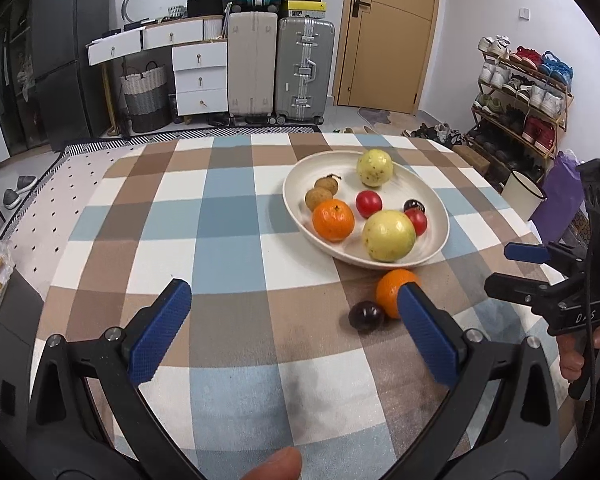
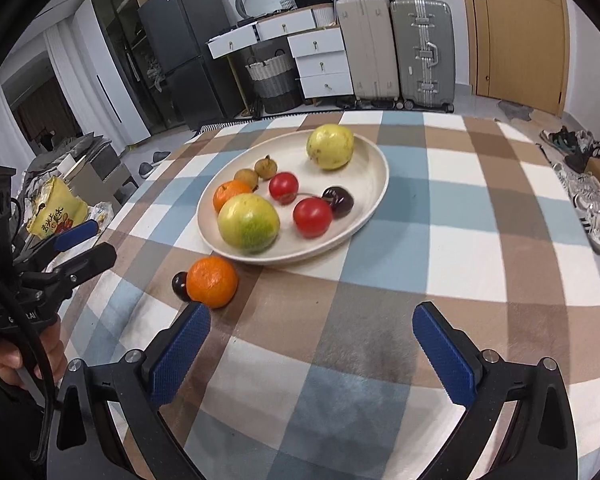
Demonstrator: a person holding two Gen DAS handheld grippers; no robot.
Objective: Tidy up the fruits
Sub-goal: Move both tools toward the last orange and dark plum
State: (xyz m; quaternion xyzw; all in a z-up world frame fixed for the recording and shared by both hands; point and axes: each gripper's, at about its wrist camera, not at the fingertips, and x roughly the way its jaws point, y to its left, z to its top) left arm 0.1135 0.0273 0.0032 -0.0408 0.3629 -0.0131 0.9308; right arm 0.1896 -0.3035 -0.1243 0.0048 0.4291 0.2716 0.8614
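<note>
A cream plate (image 1: 296, 184) (image 2: 380, 184) on the checked cloth holds several fruits: two yellow-green guavas (image 1: 388, 235), an orange (image 1: 333, 220), two red tomatoes, two longans and a dark plum. Just in front of the plate's near rim, a second orange (image 1: 390, 288) (image 2: 212, 282) and a dark plum (image 1: 365, 316) (image 2: 180, 285) lie touching on the cloth. My left gripper (image 1: 294, 292) (image 2: 104, 240) is open and empty, its right finger just in front of the loose orange. My right gripper (image 2: 312, 312) (image 1: 496, 266) is open and empty too, with the loose orange just beyond its left finger.
The checked cloth (image 1: 236, 240) covers the table, whose far edge runs behind the plate. A yellow snack bag (image 2: 56, 212) lies off the table's left side. Suitcases, white drawers and a shoe rack (image 1: 524, 92) stand beyond the table.
</note>
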